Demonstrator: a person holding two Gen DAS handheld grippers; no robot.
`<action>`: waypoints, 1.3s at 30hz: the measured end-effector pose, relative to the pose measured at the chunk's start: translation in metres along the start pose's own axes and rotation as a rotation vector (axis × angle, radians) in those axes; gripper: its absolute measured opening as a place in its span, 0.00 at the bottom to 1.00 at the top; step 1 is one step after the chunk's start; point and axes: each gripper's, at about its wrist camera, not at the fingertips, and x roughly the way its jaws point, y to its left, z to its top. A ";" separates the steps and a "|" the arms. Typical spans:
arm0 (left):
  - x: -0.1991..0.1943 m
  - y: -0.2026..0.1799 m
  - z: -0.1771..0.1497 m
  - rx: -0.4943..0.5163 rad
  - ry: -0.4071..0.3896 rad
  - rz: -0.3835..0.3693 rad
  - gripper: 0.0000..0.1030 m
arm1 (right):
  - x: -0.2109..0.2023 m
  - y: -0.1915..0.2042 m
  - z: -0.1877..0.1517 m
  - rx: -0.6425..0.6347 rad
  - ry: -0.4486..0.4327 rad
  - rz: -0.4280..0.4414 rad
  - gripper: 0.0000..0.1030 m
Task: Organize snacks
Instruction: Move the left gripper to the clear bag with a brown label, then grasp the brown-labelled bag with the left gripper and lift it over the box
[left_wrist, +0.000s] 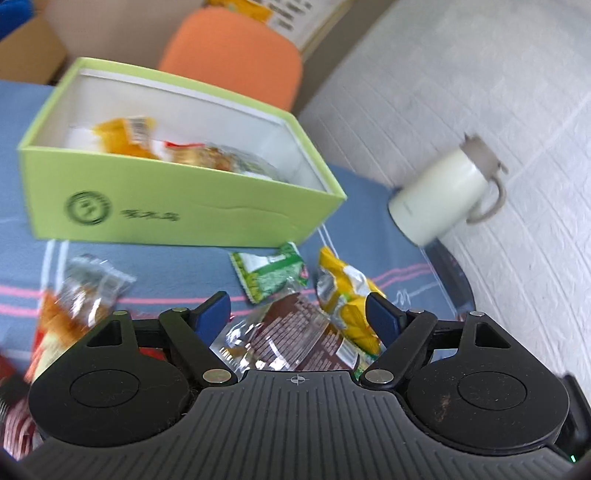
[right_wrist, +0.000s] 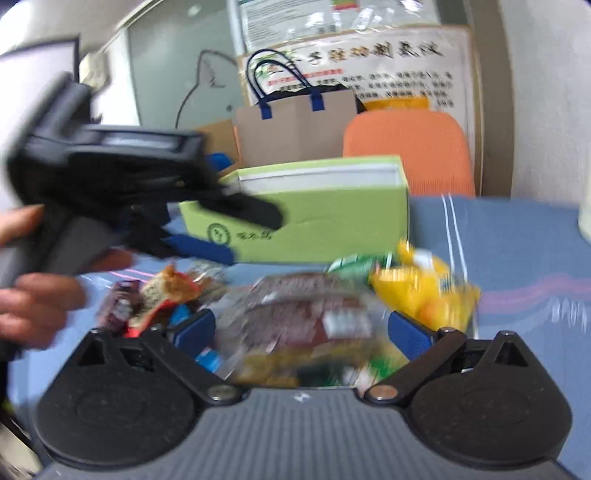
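Blue striped cloth (left_wrist: 177, 273) is carrying loose packets in front of the lime-green box (left_wrist: 177, 214), which is already holding a few. You are hovering the left gripper (left_wrist: 299, 314), jaws apart and empty, over the brown wafer packet (left_wrist: 295, 332); the right gripper (right_wrist: 301, 332) is spread likewise. Next you likely close on the brown packet, avoiding the yellow packet (left_wrist: 347, 295) touching it. The white mug (left_wrist: 443, 192) stands well apart.

One green box (left_wrist: 177, 206), one white mug (left_wrist: 439, 192), one orange chair (left_wrist: 236, 59) (loose snack packets too blurred to count).
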 end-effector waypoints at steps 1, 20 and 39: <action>0.006 -0.002 0.001 0.015 0.013 0.003 0.65 | -0.004 0.001 -0.005 0.020 0.003 0.014 0.99; 0.019 -0.049 -0.060 0.169 0.201 -0.190 0.71 | -0.005 -0.008 -0.016 0.023 0.052 0.014 0.99; 0.041 -0.041 -0.077 0.001 0.220 -0.143 0.49 | -0.040 -0.004 -0.045 -0.037 0.016 -0.214 0.93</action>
